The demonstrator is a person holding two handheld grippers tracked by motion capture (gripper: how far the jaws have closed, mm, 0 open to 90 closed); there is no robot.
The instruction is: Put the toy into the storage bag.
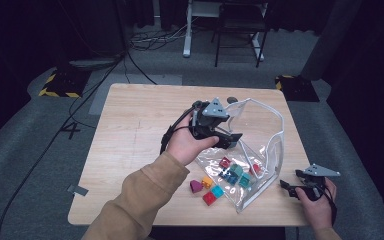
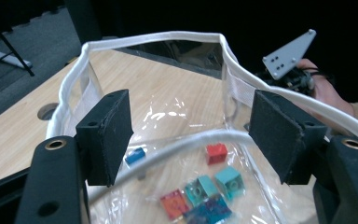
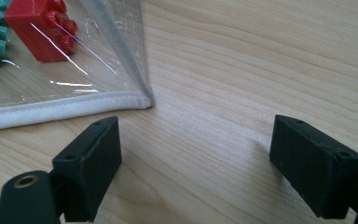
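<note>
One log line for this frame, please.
left gripper: open at bag mouth | right gripper: open, beside bag corner | clear bag: bricks inside | loose bricks: on table

A wooden table [image 1: 130, 130] carries a clear bag [image 1: 265, 150] (and loose bricks [image 1: 206, 189]).

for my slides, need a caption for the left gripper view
Open left tool poised at the mouth of a clear bag holding coloured bricks, on a wooden table.
</note>
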